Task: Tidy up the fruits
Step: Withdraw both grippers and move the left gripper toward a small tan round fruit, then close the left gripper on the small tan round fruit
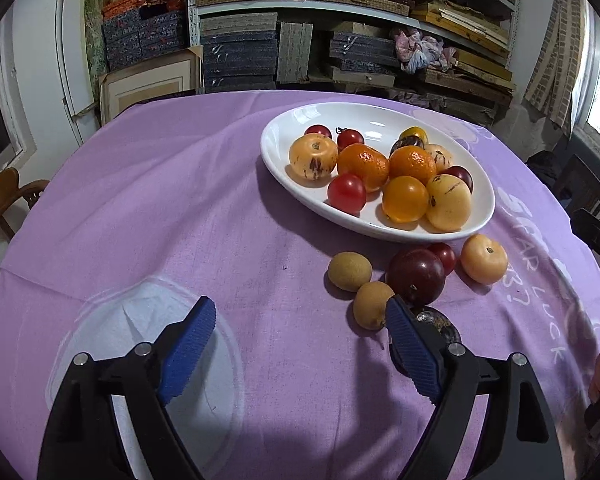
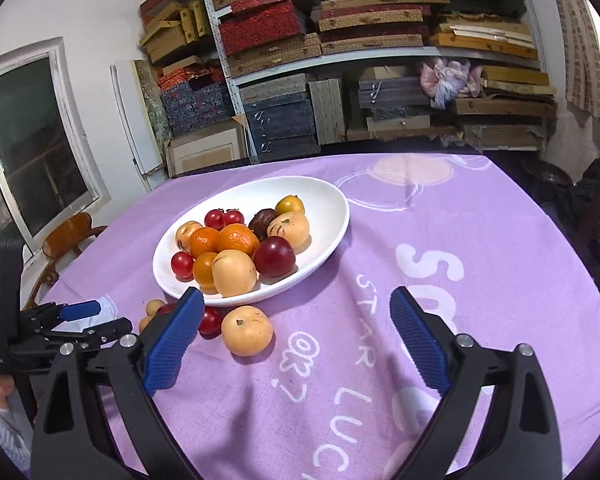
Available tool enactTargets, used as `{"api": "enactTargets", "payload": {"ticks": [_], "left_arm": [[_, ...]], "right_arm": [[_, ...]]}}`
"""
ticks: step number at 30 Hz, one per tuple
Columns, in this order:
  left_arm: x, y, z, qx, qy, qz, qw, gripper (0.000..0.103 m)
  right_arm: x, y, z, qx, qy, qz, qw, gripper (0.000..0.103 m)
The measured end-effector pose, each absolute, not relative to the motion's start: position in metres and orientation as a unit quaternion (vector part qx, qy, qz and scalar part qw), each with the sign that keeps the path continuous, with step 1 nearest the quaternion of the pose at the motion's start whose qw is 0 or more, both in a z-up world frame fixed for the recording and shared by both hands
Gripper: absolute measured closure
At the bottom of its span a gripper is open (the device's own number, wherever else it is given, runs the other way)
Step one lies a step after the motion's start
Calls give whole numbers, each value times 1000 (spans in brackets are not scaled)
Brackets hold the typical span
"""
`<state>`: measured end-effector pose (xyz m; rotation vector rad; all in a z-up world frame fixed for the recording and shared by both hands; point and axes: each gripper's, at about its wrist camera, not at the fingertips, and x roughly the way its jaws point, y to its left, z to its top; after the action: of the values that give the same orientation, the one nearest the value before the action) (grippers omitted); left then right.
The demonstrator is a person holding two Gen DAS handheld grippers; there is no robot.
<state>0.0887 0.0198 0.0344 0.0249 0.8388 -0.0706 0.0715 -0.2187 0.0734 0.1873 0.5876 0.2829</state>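
Left tongs [image 1: 300, 344]: spread wide, nothing between the blue pads, hovering over the purple cloth.
Right tongs [image 2: 296, 340]: also wide apart and holding nothing; the left tongs show beyond their left finger in the right wrist view.
Surface [image 1: 180, 200]: covered with a purple cloth printed with white lettering.
Plate [image 1: 284, 128]: white oval dish, ahead of the left tongs and to their right; ahead-left of the right tongs. Piled with oranges, red cherry tomatoes, pale yellow fruits and a dark plum.
Loose fruits: lying on the cloth between the plate and the tongs.
Brown fruit [image 1: 370, 304]: touching the tip of the left tongs' right finger.
Second brown fruit [image 1: 350, 271]: just beyond it.
Dark plum [image 1: 416, 276]: just ahead of that same finger.
Small tomato [image 1: 444, 256]: behind the dark plum.
Pale yellow fruit [image 2: 247, 331]: just ahead of the right tongs' left finger, near the plate rim.
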Motion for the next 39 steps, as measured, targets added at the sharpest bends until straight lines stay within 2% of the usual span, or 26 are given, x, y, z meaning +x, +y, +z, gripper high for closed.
{"api": "enactTargets", "payload": {"ticks": [7,9,12,21,39], "left_arm": [[99,2,22,37,409,-34,911,10],[99,-2,20,44,401,-23,915,5],[104,4,18,34,410,-25,911,3],[109,50,11,-28,437,13,899,3],[96,34,13,5,427,-19,904,3]], "right_arm": [[77,-232,69,126,296,138,937,8],[79,-234,66,136,302,140,933,8],[80,-236,66,144,307,140,930,8],[83,-238,64,141,309,141,930,7],[85,-232,57,142,321,142,926,4]]}}
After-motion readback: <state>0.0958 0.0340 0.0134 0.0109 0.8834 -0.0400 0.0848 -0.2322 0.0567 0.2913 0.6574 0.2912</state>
